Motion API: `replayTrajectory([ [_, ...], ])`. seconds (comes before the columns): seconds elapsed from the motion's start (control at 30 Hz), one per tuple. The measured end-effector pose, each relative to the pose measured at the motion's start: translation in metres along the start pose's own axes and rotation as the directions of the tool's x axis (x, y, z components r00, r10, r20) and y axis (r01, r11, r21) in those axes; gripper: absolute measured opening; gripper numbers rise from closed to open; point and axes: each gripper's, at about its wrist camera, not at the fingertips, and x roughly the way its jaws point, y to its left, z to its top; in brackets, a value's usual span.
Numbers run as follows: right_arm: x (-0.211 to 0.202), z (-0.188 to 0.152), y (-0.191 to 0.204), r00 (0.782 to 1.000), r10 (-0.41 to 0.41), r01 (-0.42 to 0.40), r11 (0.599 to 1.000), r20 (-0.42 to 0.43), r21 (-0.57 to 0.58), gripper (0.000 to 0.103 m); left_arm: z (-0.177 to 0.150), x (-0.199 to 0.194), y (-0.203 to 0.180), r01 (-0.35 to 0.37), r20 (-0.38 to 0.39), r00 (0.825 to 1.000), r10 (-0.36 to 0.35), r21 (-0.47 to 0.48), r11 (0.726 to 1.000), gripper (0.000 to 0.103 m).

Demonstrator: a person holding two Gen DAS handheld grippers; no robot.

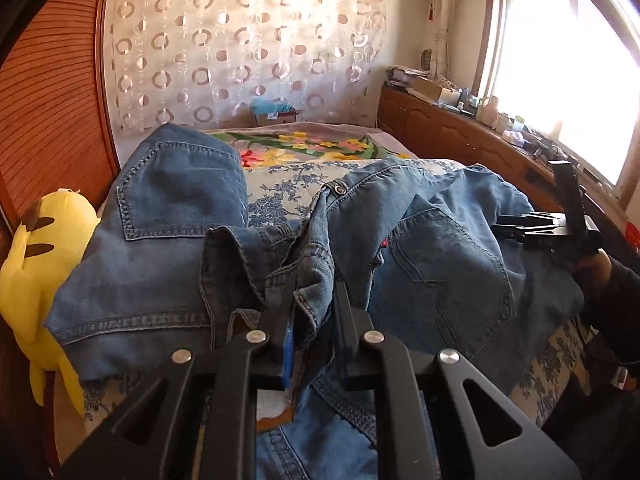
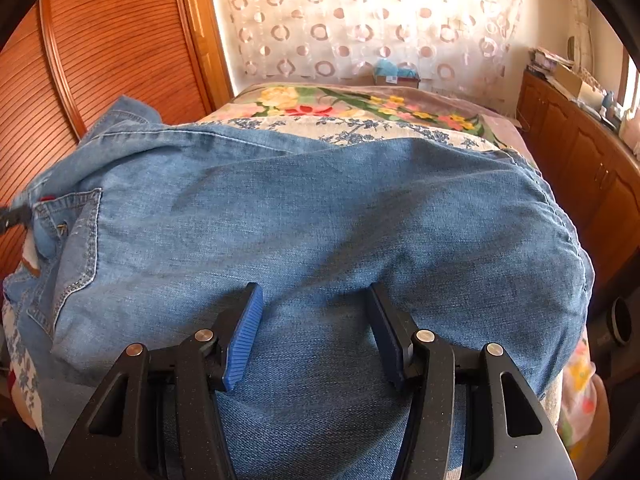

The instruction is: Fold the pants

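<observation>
Closest to your lens, your left tongs (image 1: 314, 300) are pinched nearly together on a bunched ridge of the blue denim pants (image 1: 280, 248), gripping the fabric near the waistband. These faded jeans lie spread across the bed, whose blue-and-cream floral cover (image 1: 280, 188) shows between the two raised halves of the seat. One back pocket sits up on the left, another lies to the right, and a metal waist button (image 1: 340, 190) shows at the middle.

Your right tongs (image 2: 316, 304) stand wide apart, their ribbed blue pads (image 2: 244, 336) resting down on a broad smooth stretch of the same denim, with no fabric caught between them. In the left wrist view you can see that right tool (image 1: 560, 228) at the far right edge of the jeans.

Beyond the pants, a bright flowered blanket (image 1: 312, 144) covers the far part of the bed. A yellow plush toy (image 1: 44, 272) sits against the bed's left side, beside the slatted orange wooden wardrobe door (image 1: 52, 100). A sheer curtain with ring patterns (image 1: 240, 40) hangs behind, and a wooden cabinet (image 1: 460, 132) cluttered with small items runs below the sunlit window (image 1: 560, 60).
</observation>
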Motion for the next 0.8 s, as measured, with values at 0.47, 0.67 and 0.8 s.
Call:
replayTrajectory([
  [0.47, -0.016, 0.002, -0.008, 0.999, 0.002, -0.003, 0.999, 0.037, 0.043, 0.054, 0.034, 0.019, 0.05, -0.169, 0.051, 0.984, 0.173, -0.079, 0.983, 0.0],
  [0.67, -0.05, 0.002, -0.039, 0.995, -0.059, 0.052, 0.994, 0.08, 0.096, 0.054, 0.035, 0.031, 0.058, -0.209, 0.031, 0.977, 0.212, -0.084, 0.974, 0.004],
  [0.8, -0.067, -0.008, -0.068, 0.989, -0.12, 0.106, 0.983, 0.084, 0.148, 0.054, 0.035, 0.027, 0.053, -0.211, 0.033, 0.976, 0.214, -0.08, 0.974, 0.021],
])
